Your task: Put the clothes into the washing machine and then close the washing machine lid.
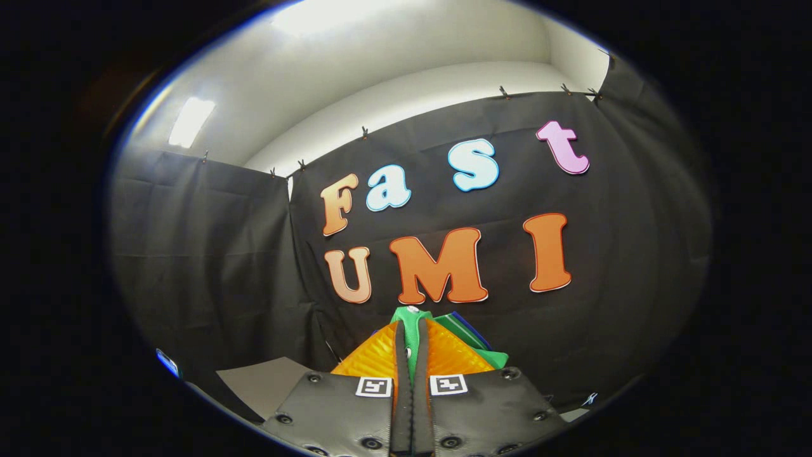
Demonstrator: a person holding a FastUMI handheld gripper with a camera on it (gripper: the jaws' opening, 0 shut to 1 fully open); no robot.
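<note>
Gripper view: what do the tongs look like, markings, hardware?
The tongs have two long ribbed fingers tapering forward. Each sits on a dark plate fixed with round bolts, and each plate carries a square black-and-white fiducial tag near the inner edge.

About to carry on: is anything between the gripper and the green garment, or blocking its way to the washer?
Nothing between them: the gripper is shut on the green garment, both fingers pinching it. The path to the washing machine cannot be judged from this view.

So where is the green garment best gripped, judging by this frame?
Probably as here: the gripper is shut on the green garment, pinching a bunched fold edge-on between both fingers. Thin, limp cloth folds flat into the closed gap, with the rest trailing ahead towards the black cloth wall.
</note>
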